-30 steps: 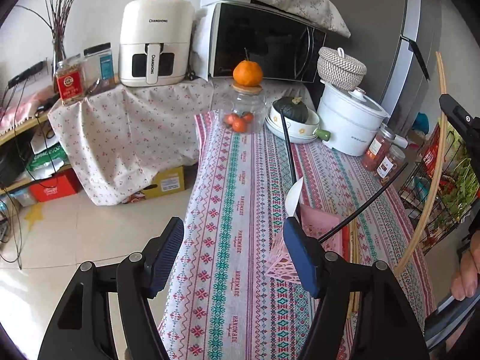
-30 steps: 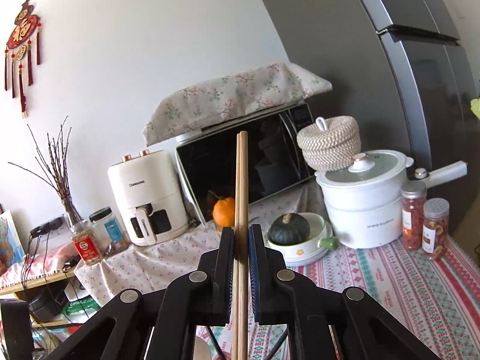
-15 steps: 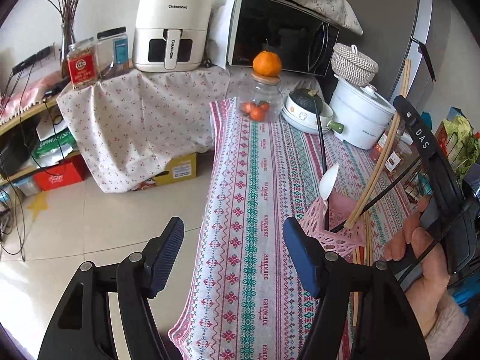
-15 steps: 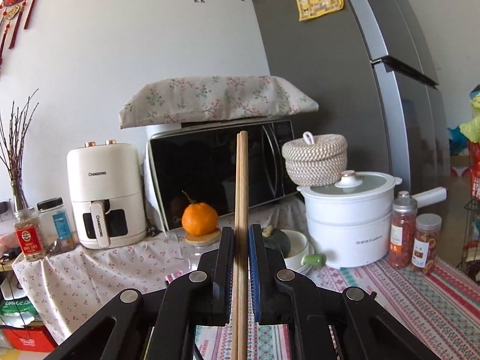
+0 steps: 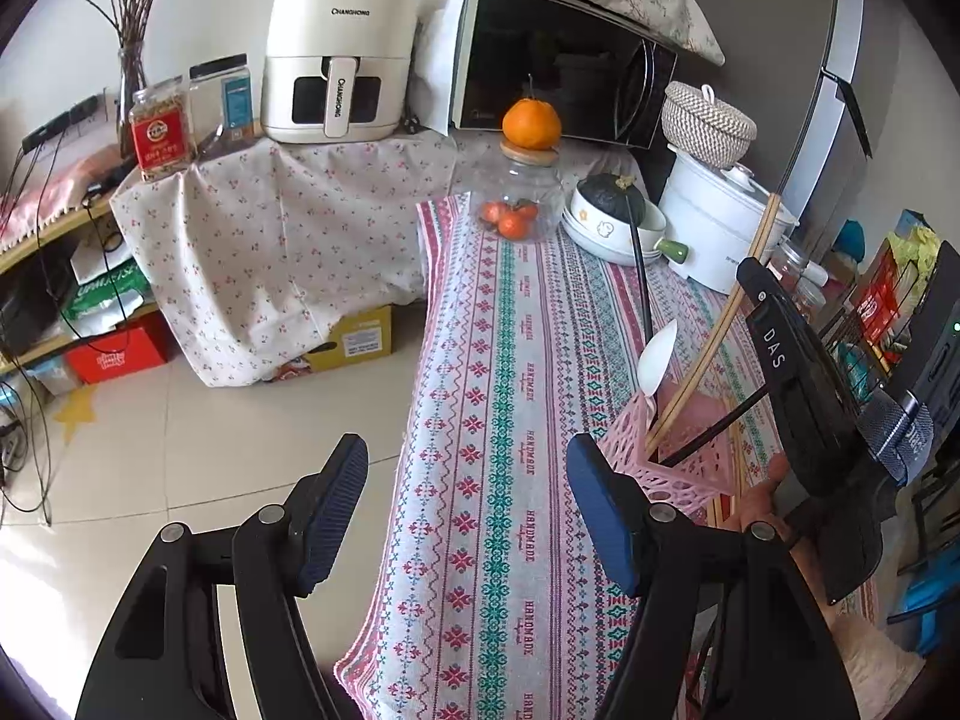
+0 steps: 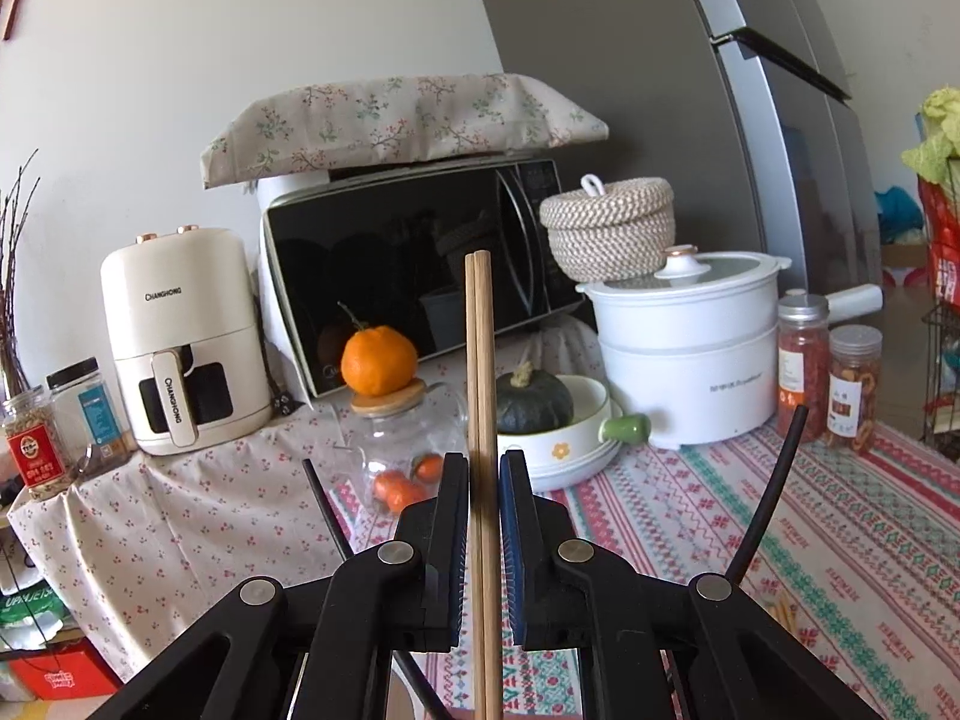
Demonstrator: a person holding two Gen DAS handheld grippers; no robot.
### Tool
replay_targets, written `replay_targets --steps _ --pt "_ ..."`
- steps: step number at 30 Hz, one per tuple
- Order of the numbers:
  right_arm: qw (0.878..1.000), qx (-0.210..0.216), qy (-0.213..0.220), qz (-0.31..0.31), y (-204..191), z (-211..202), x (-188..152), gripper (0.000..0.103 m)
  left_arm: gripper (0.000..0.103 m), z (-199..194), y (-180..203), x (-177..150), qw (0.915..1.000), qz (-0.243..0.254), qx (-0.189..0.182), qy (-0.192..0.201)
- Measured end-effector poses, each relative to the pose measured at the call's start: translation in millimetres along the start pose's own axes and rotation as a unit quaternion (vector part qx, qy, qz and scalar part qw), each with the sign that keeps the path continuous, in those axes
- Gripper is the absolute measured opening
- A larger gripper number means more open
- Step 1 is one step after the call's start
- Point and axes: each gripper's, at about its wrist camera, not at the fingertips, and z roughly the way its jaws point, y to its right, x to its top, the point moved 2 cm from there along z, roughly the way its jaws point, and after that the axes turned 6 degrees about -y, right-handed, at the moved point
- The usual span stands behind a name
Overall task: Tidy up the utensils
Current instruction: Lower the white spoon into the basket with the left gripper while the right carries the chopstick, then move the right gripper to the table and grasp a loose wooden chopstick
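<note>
- Standing between the pads of the right gripper [image 6: 483, 471], the wooden chopsticks [image 6: 480, 372] run straight up past its tips; small gaps show beside them, so whether the pads press on them I cannot tell.
- Left gripper [image 5: 468, 480] hangs with its pads wide apart and nothing between them, over the near left edge of the tablecloth [image 5: 516, 396].
- Chopsticks' lower ends sit in the pink holder [image 5: 678, 450] on the right of the cloth, beside a white spoon [image 5: 656, 357] and black sticks [image 5: 639, 270].
- "DAS" is printed in white on the right gripper's black body, seen from the left wrist.
- "HANDMADE" repeats along the cloth's bands.
- "CHANGHONG" reads on the cream air fryer [image 5: 339, 54], on its top and its handle, far left beside the microwave [image 5: 564, 60].
- White pot [image 6: 684, 342] carries small writing too fine to read.
- Red-labelled jar [image 5: 157, 129] stands far left; its label is unreadable.
</note>
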Motion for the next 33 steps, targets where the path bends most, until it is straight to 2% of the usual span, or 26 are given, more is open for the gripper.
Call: replay_targets --steps 2,4,6,12,13,15,18,21,25,33 --pt "1.0 0.005 -0.012 0.0 2 -3 -2 0.011 0.071 2 2 0 1.0 0.002 0.003 -0.002" --pt "1.0 0.015 -0.015 -0.007 2 -9 1 0.018 0.071 4 3 0 1.0 0.005 0.007 -0.004" --pt "0.999 0.025 -0.013 -0.014 5 -18 9 0.04 0.071 5 6 0 0.9999 0.007 0.008 -0.006" --pt "0.997 0.053 -0.05 -0.021 33 -45 45 0.061 0.072 10 18 -5 0.9995 0.009 -0.014 -0.028" --pt "0.997 0.053 -0.055 -0.019 42 -50 50 0.061 0.073 11 22 -7 0.9992 0.01 -0.019 -0.033" --pt "0.996 0.047 -0.069 -0.015 61 -58 60 0.072 0.075 15 29 -10 0.9985 0.012 -0.028 -0.047" --pt "0.995 0.033 -0.095 -0.007 92 -65 67 0.079 0.078 20 43 -16 0.9971 0.02 -0.034 -0.065" --pt "0.991 0.02 -0.136 -0.01 116 -63 65 0.09 0.08 26 58 -22 0.995 0.029 -0.046 -0.084" --pt "0.975 0.006 -0.218 -0.041 135 -48 43 0.093 0.082 35 79 -34 0.9908 0.051 -0.055 -0.112" --pt "0.925 0.002 -0.373 -0.078 161 -10 -19 0.093 0.082 54 97 -50 0.9847 0.078 -0.025 -0.154"
